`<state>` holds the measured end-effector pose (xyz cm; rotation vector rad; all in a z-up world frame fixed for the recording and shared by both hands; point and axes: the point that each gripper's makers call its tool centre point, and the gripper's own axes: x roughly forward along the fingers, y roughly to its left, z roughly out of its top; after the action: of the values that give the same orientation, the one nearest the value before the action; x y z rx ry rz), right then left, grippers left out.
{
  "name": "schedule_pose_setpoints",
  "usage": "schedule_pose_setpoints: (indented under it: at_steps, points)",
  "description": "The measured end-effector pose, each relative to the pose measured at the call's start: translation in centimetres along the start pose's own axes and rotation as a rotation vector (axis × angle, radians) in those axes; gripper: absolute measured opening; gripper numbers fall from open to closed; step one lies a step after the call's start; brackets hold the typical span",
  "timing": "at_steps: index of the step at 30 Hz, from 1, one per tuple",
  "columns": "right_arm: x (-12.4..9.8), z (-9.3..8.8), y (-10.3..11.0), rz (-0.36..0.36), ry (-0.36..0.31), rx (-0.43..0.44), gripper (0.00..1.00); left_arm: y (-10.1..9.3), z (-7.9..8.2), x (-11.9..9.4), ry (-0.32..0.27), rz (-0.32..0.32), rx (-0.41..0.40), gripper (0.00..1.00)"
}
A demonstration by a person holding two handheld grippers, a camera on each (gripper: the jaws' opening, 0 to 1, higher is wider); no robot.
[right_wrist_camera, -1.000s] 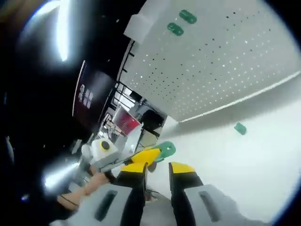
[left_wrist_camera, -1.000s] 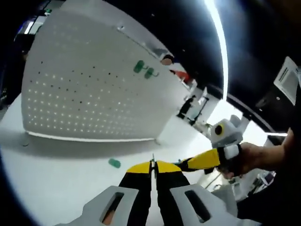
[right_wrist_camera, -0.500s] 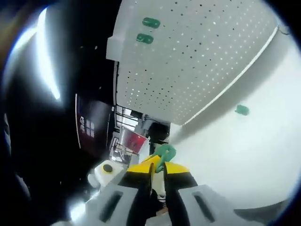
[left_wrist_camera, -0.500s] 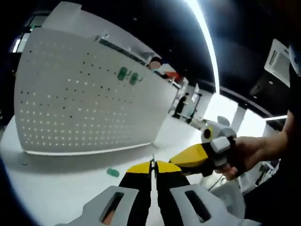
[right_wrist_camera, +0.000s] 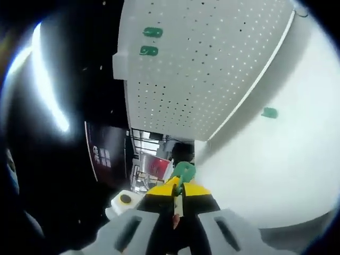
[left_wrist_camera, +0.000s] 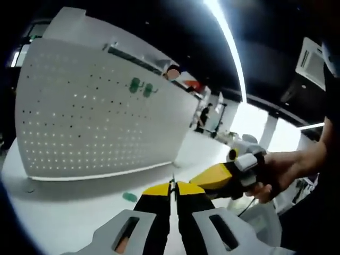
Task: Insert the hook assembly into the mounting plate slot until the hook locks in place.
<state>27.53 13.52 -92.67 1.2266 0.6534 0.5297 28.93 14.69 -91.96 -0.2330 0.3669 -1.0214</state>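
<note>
My right tongs point(right_wrist_camera: 178, 192) grip a green hook point(right_wrist_camera: 184, 171); my left tongs point(left_wrist_camera: 172, 190) are clenched empty. Ahead stands the pegboard point(left_wrist_camera: 95, 122) (two hooks point(left_wrist_camera: 141, 87) mounted), a loose hook point(left_wrist_camera: 129, 197) below.

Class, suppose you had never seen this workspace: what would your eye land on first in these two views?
First, the big white pegboard standing upright on the white table, with two green hooks already mounted near its top. Next, the right gripper, shut on another green hook that sticks up past its yellow tips. A last green hook lies loose on the table in front of the board.
</note>
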Motion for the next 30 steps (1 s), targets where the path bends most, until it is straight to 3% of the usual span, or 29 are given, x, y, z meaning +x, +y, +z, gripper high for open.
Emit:
schedule_pose_setpoints:
  at_steps: [4,8,14,19,22,23,26,30]
  points:
    - [0.1,0.1,0.1,-0.008,0.011,-0.061,0.0,0.2,0.3,-0.2,-0.009,0.001,-0.014,0.05]
    - [0.0,0.1,0.3,-0.031,0.033,-0.131,0.0,0.1,0.0,-0.2,0.019,-0.006,0.004,0.05]
    - [-0.2,1.0,0.0,-0.092,0.031,-0.299,0.0,0.2,-0.3,-0.1,0.041,0.002,-0.01,0.06]
    - [-0.4,1.4,-0.3,-0.177,0.071,-0.544,0.0,0.3,-0.4,0.1,0.061,0.008,-0.008,0.17]
    - [-0.4,1.3,-0.1,-0.207,0.097,-0.665,0.0,0.3,-0.9,0.3,0.095,0.012,-0.001,0.18]
    - [-0.4,1.3,-0.1,-0.229,0.111,-0.751,0.0,0.3,-1.0,0.4,0.099,0.013,0.001,0.18]
    - [-0.3,0.7,0.1,-0.254,0.15,-0.891,0.0,0.4,-1.6,0.4,0.13,0.018,0.003,0.18]
    - [0.0,0.1,0.3,-0.262,0.178,-0.97,0.0,0.4,-2.0,0.5,0.148,0.016,-0.005,0.19]
